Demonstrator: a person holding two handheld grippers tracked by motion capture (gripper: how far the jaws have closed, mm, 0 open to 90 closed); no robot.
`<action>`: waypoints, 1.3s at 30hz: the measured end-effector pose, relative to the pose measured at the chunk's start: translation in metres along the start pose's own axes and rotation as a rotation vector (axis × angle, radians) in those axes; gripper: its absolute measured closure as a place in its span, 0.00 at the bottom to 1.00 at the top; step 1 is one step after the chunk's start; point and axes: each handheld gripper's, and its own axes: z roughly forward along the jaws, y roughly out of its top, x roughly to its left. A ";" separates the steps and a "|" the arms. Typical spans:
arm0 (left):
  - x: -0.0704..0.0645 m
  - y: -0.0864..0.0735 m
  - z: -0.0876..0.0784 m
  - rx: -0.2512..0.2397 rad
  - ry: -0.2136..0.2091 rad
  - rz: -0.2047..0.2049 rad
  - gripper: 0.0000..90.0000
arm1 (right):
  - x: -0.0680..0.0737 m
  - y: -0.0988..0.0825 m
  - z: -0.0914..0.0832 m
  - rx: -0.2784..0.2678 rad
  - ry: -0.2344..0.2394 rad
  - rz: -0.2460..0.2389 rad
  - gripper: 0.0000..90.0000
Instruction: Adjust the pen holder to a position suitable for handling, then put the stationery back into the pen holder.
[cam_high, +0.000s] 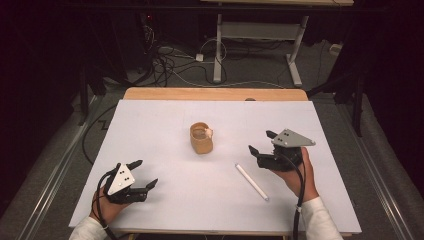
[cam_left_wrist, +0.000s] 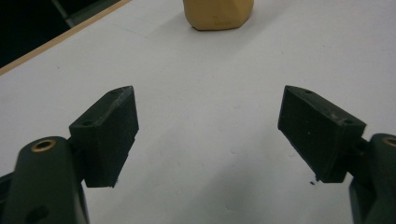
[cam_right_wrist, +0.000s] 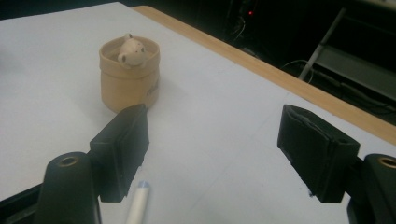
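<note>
Both hand-held grippers, left (cam_high: 146, 174) and right (cam_high: 260, 142), gape empty, flanking tan cup (cam_high: 201, 138) and white pen (cam_high: 251, 182).

The table (cam_high: 165, 125) wears a plain white sheet over a pale wood edge. The cup (cam_high: 201, 138) is tan, with a cream figure (cam_right_wrist: 130, 50), perhaps a bear, at its rim. The pen (cam_high: 251, 181) is white. Both grippers (cam_high: 146, 173) (cam_high: 262, 142) are black with grey plates; the sleeves (cam_high: 320, 220) are white.
</note>
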 end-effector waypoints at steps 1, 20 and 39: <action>0.000 0.000 0.000 0.001 0.001 0.003 0.22 | 0.001 -0.001 -0.004 -0.008 -0.005 -0.005 0.27; -0.004 0.001 -0.003 0.000 0.003 0.024 0.21 | 0.005 -0.075 -0.061 -0.047 -0.018 0.012 0.24; -0.006 0.000 -0.006 0.016 0.007 0.036 0.21 | 0.018 -0.091 -0.052 0.096 0.036 -0.021 0.25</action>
